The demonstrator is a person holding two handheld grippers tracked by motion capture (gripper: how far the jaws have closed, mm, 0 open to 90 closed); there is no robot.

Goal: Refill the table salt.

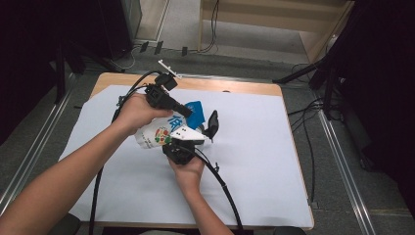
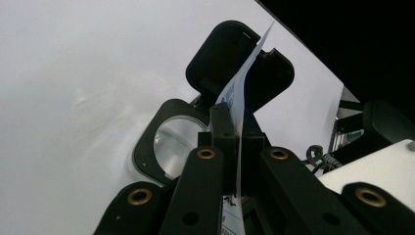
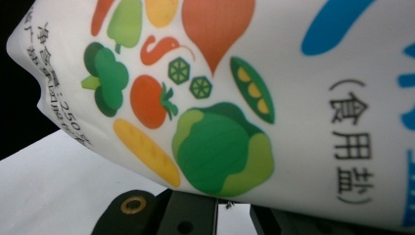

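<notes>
A white salt bag (image 1: 156,133) printed with vegetables and a blue top is held up over the white-covered table (image 1: 259,166). My left gripper (image 1: 188,113) comes in from the upper left and is shut on the bag's blue top corner. In the left gripper view the jaws (image 2: 238,132) pinch the thin bag edge (image 2: 243,83). My right gripper (image 1: 178,138), with its grey plate, meets the bag from below. In the right gripper view the bag's face (image 3: 254,98) hides the jaw tips, and its lower edge sits in the closed jaws (image 3: 234,205).
A black folding magnifier (image 1: 212,125) lies open on the white sheet just right of the bag, its lens (image 2: 169,142) below my left jaws. A small white part (image 1: 169,68) lies at the table's far edge. Cables trail off both grippers toward the near edge.
</notes>
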